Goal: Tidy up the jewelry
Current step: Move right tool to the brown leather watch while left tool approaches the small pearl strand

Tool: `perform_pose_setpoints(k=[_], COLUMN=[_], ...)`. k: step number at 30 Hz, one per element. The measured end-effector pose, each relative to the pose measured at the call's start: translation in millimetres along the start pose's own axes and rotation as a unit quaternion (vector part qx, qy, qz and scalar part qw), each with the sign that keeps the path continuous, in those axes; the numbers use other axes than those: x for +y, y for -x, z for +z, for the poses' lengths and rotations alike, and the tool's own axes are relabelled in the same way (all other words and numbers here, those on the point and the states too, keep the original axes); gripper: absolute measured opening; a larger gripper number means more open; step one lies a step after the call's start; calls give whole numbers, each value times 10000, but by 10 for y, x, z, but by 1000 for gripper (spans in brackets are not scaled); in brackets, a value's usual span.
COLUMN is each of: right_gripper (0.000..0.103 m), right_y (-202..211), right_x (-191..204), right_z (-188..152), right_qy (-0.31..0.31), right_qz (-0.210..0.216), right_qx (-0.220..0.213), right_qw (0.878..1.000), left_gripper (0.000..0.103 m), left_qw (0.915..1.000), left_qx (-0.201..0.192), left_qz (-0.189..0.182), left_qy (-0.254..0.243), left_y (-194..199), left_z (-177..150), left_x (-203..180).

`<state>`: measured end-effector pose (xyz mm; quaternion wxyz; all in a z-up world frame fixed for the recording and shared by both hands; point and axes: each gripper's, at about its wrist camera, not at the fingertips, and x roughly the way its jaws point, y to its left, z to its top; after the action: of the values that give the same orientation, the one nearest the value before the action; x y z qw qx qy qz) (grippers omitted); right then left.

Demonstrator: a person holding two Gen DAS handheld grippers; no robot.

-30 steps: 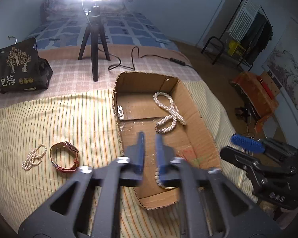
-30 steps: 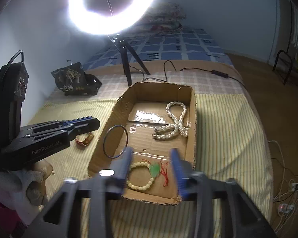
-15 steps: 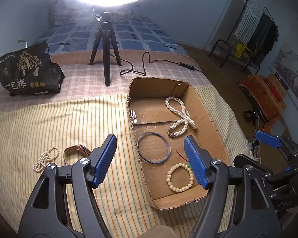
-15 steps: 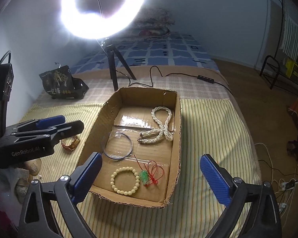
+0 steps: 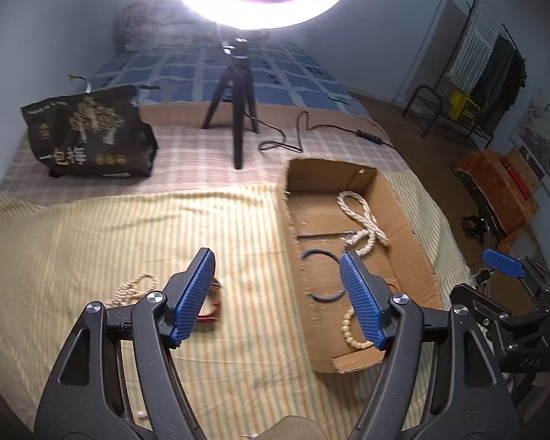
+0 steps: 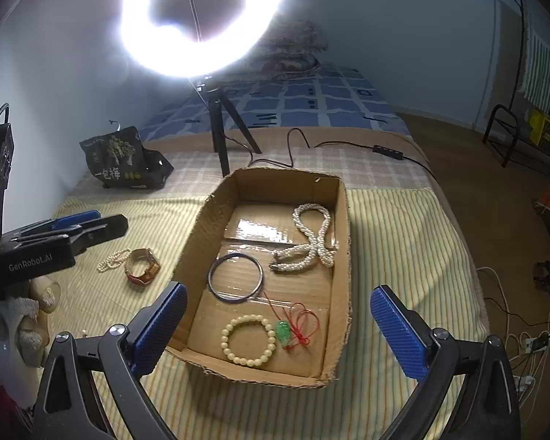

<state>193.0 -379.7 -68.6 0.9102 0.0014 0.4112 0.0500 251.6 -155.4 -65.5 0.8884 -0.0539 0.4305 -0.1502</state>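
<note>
- Cardboard first: the open box (image 6: 343, 256) lies on the striped yellow cloth (image 6: 403, 242), its long axis running away from both cameras towards the ring light (image 6: 198, 18), and it sits to the right of the left gripper (image 5: 278, 300).
- Already inside the box are a thick pearl rope (image 6: 310, 242), a dark bangle (image 6: 235, 275), a cream bead bracelet (image 6: 248, 340) and a green pendant on red cord (image 6: 285, 330).
- The right gripper (image 6: 278, 324) hovers over the near end of the box; its jaws have just been opening and now stand very wide with nothing between them.
- The left gripper's jaws have just been opening too, stand well apart and hold nothing.
- Outside the box, the brown-strapped watch (image 6: 142, 267) lies just beside the small pearl strand (image 6: 113, 259), both on the cloth to the box's left.
- In the left wrist view that pair sits low and left of the jaws, partly hidden behind the left finger (image 5: 194, 293), so the left hand looks nearer and likely takes them next.
</note>
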Motion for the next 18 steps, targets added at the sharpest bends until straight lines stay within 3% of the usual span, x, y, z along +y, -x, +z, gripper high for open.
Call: perform_pose_setpoints(k=[18], right_gripper=[101], right_y=[-58], right_x=[501], right_z=[153], right_qy=[200], right_qz=[516], right_qx=[-257], right_qw=[9981], left_gripper=[73], left_qw=[9976], left_qx=[-51], left_qz=[559], left_qy=[405], left_y=[307], left_z=[4], left_x=[954])
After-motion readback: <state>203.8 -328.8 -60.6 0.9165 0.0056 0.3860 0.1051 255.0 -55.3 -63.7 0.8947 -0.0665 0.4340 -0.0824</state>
